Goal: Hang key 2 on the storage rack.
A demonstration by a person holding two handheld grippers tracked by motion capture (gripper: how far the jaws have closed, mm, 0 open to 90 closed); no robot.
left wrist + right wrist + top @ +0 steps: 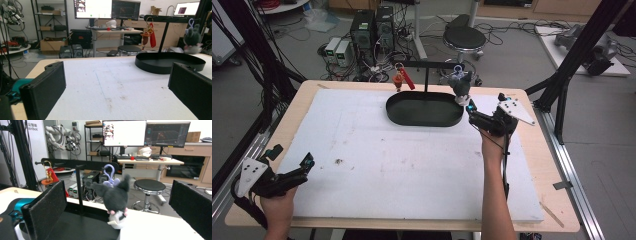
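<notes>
A black oval tray sits at the far middle of the white board, with a black T-shaped rack rising from it. A red keychain hangs at the rack's left end. A grey plush keychain with a purple clip is at the rack's right end, its base by the tray rim; it looks blurred in the right gripper view. My right gripper is open just right of the plush, with the plush ahead between its jaws. My left gripper stands open at the near left, holding nothing.
The white foam board covers most of the wooden table. Black frame posts stand at both sides. A stool and computer cases stand on the floor beyond the far edge.
</notes>
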